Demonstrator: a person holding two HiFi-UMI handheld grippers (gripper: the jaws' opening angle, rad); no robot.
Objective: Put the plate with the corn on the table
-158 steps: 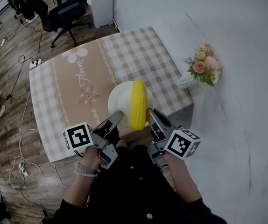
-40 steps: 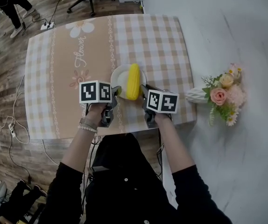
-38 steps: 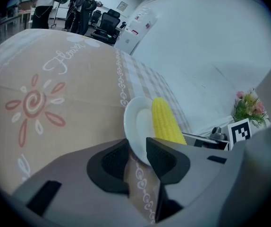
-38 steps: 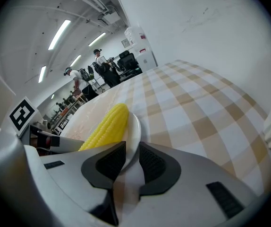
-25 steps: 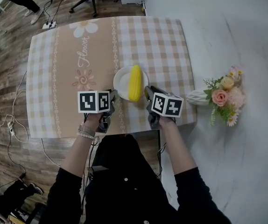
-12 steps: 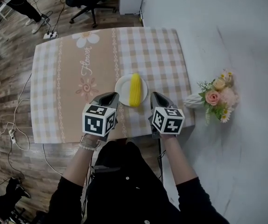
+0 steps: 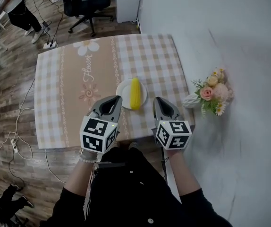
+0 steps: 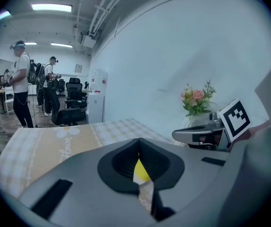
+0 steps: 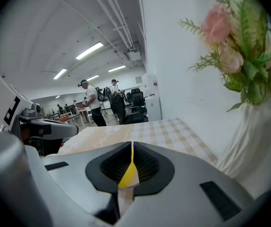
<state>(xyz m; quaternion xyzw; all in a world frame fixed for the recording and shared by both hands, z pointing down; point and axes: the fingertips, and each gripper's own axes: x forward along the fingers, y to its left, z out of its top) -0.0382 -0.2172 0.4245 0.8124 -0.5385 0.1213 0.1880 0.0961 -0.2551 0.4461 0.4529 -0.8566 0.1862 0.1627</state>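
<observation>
Plate [image 7: 122,90] flat on table [image 7: 64,93], close to the near edge and right of centre. Corn [image 7: 135,93] lying along it, near to far. Both grippers held clear of the plate, over the near table edge: left gripper [image 7: 113,102] just left of it, right gripper [image 7: 161,105] just right. Jaws of each pressed together, nothing gripped.

In both gripper views, plate hidden behind the jaws; only a yellow sliver of corn visible in the gap behind the closed tips. Near table edge partly covered by grippers and cubes [image 7: 97,135].

Legible on table: lettering [image 7: 87,63] reading "Flower". Nothing readable on cubes beyond square markers. Flowers [image 7: 210,90] right of table, base hard to make out.
</observation>
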